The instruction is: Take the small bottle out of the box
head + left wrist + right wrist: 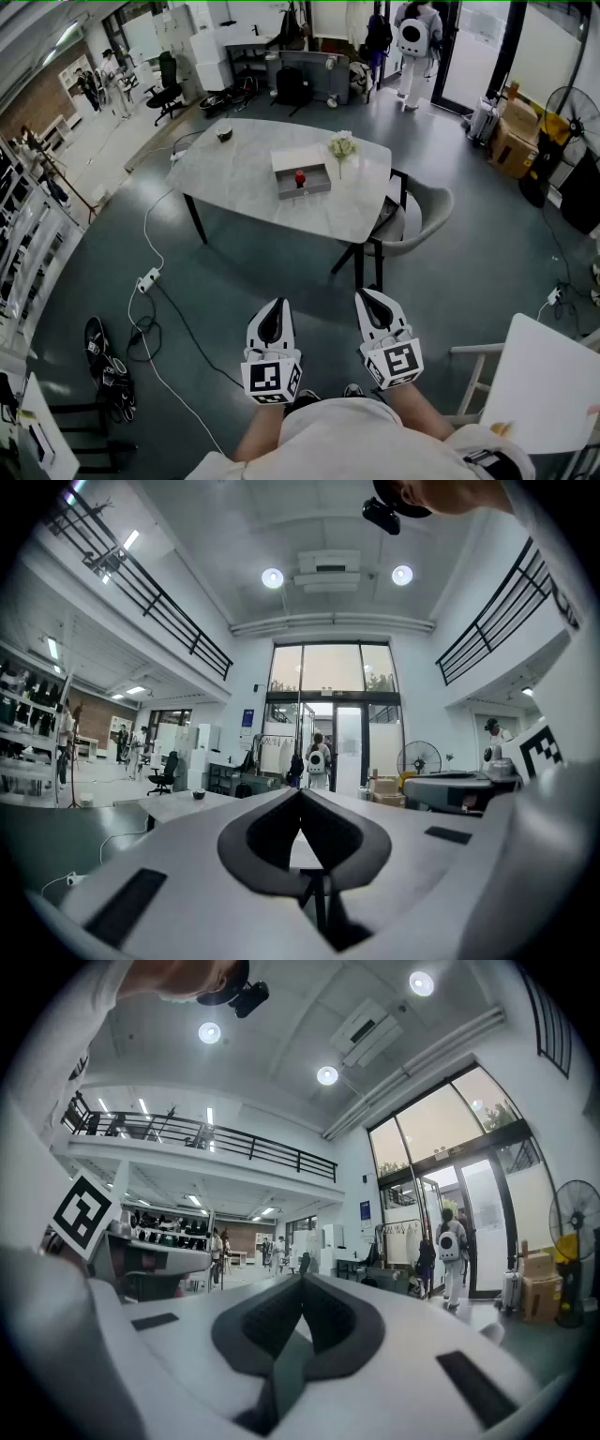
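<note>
A small red bottle stands in an open grey box on the marble table, far ahead of me. My left gripper and right gripper are held side by side close to my body, well short of the table. Both are shut with nothing between the jaws. In the left gripper view the jaws of the left gripper meet at a point, and the right gripper looks the same in its own view. Neither gripper view shows the bottle.
A small bunch of white flowers lies right of the box. A grey chair stands at the table's right end. Cables and a power strip lie on the floor at left. A white table is near my right. People stand by the glass doors.
</note>
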`<move>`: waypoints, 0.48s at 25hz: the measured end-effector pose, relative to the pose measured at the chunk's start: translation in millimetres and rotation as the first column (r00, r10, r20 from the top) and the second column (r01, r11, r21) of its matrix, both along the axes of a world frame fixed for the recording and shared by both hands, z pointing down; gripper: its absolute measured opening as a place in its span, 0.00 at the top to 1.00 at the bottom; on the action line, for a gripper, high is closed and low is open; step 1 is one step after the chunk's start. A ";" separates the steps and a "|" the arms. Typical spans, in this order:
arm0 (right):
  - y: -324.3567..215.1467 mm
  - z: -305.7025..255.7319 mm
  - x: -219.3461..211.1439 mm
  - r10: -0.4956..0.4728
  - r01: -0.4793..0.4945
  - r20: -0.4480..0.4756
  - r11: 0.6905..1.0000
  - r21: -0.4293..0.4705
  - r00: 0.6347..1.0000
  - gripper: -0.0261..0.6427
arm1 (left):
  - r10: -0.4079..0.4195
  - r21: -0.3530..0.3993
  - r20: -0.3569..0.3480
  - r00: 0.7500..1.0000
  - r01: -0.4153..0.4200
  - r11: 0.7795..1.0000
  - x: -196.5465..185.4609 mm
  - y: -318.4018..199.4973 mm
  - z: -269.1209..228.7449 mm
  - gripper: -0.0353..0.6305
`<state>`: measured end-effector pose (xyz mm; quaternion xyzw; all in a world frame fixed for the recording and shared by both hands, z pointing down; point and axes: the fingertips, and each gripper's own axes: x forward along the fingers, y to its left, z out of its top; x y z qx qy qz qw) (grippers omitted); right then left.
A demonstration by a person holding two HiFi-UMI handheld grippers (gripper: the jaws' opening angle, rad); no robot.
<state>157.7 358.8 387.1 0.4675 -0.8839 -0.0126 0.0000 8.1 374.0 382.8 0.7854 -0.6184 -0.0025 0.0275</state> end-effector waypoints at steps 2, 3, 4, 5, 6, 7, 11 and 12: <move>1.7 2.7 -1.1 -0.004 0.004 -0.001 1.000 -0.012 1.000 0.92 | -0.001 -0.014 -0.002 1.000 0.001 1.000 -0.5 2.6 3.7 0.91; 2.5 3.8 -2.4 -0.007 0.007 -0.004 1.000 -0.017 1.000 0.92 | 0.000 -0.020 -0.003 1.000 0.000 1.000 -1.2 4.0 5.4 0.91; 3.3 4.6 -4.6 -0.012 0.012 -0.009 1.000 -0.018 1.000 0.92 | 0.001 -0.025 -0.006 1.000 -0.001 1.000 -2.3 5.1 6.8 0.91; 3.7 5.1 -7.4 -0.016 0.015 -0.015 1.000 -0.019 1.000 0.92 | 0.003 -0.029 -0.009 1.000 -0.003 1.000 -4.1 5.9 8.0 0.91; 3.9 5.4 -10.7 -0.017 0.017 -0.020 1.000 -0.020 1.000 0.92 | 0.005 -0.032 -0.012 1.000 -0.005 0.999 -6.5 6.1 9.1 0.91; 3.8 5.8 -14.7 -0.016 0.016 -0.024 1.000 -0.022 1.000 0.92 | 0.007 -0.036 -0.016 1.000 -0.008 0.999 -9.9 6.0 10.4 0.91; 9.8 8.5 -34.6 -0.024 0.024 -0.008 0.999 -0.024 1.000 0.92 | 0.026 -0.062 -0.027 0.999 -0.028 0.998 -26.2 11.5 20.8 0.91; 13.2 11.0 -38.7 -0.026 0.026 -0.005 0.999 -0.023 1.000 0.92 | 0.034 -0.070 -0.029 0.999 -0.035 0.997 -29.4 14.8 24.5 0.91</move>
